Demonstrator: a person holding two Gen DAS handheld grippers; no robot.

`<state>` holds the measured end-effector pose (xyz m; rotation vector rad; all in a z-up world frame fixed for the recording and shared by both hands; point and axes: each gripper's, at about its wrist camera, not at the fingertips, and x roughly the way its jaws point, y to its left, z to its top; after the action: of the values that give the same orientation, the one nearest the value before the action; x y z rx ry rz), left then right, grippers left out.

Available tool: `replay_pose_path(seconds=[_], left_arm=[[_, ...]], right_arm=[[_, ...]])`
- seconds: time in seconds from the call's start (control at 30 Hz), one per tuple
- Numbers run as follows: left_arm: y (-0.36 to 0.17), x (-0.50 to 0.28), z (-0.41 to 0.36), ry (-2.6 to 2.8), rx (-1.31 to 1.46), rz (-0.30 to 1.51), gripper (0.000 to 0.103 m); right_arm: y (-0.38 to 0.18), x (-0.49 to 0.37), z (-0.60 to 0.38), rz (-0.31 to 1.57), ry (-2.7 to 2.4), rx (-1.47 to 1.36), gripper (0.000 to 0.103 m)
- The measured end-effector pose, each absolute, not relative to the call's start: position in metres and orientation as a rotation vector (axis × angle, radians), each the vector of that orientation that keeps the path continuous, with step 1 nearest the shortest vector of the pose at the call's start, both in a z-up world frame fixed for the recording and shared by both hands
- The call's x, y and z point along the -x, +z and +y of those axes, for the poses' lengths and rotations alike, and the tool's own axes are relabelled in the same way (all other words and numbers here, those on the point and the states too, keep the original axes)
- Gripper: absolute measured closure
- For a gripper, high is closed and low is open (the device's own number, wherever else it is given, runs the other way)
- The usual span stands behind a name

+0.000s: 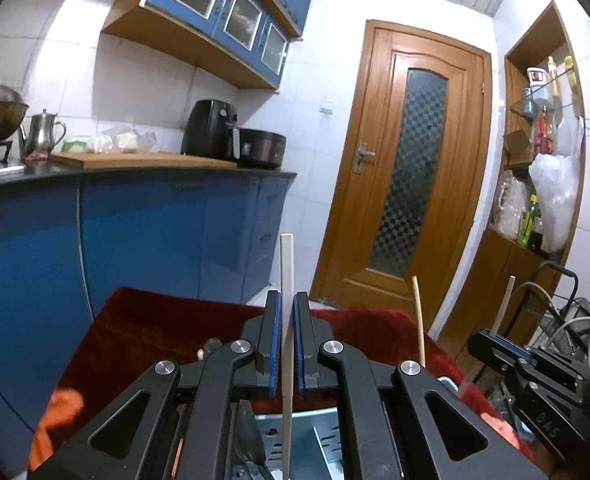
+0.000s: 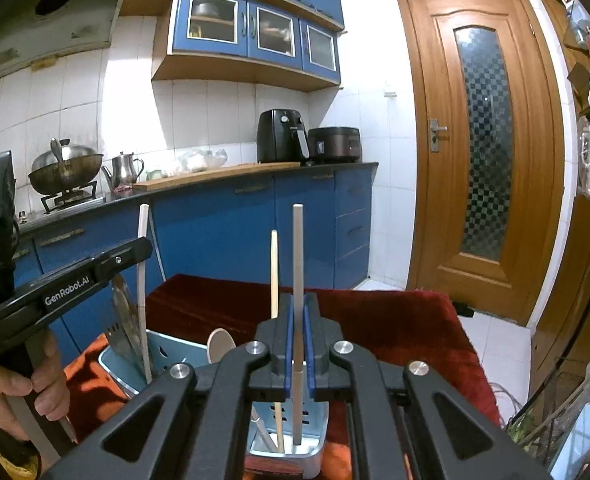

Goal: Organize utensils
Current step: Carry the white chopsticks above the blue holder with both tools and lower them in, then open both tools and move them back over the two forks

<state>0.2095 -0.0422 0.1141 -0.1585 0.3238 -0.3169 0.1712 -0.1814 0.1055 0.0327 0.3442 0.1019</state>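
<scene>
L gripper [image 1: 287,340] clamps white chopstick [image 1: 286,264], R gripper [image 2: 298,340] clamps grey chopstick [image 2: 297,248] (over blue caddy [image 2: 167,350])

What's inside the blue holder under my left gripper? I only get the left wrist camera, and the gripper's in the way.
Observer: The right wrist view shows a wooden spoon standing in the blue holder.
Operator: Anything sharp?
Observer: Yes, a broad metal blade, like a cleaver, stands in the left part beside your white chopstick.
Operator: What's my right gripper doing?
Observer: The right gripper is shut on a grey chopstick that reaches down into the near compartment, next to a wooden chopstick.
</scene>
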Motion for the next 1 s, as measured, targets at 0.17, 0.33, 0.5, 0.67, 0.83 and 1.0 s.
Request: replay_pose_path(seconds=[0.17, 0.33, 0.5, 0.67, 0.83, 1.0], left_arm=[[0.106, -0.214, -0.046, -0.307, 0.152, 0.374, 0.097], [0.106, -0.212, -0.051, -0.32, 0.139, 0.392, 0.091], [0.11, -0.202, -0.053, -0.322, 0.132, 0.387, 0.067], [0.117, -0.191, -0.052, -0.329, 0.131, 0.396, 0.067], [0.121, -0.178, -0.049, -0.315, 0.126, 0.44, 0.067], [0.121, -0.162, -0.045, -0.313, 0.112, 0.464, 0.067]], right_arm=[[0.093, -0.177, -0.181, 0.391, 0.115, -0.054, 0.097], [0.086, -0.18, -0.181, 0.414, 0.121, -0.07, 0.096], [0.089, -0.175, -0.186, 0.397, 0.123, -0.1, 0.085], [0.096, -0.164, -0.188, 0.372, 0.116, -0.124, 0.083], [0.103, -0.151, -0.189, 0.363, 0.109, -0.144, 0.082], [0.11, -0.133, -0.188, 0.354, 0.112, -0.164, 0.082]])
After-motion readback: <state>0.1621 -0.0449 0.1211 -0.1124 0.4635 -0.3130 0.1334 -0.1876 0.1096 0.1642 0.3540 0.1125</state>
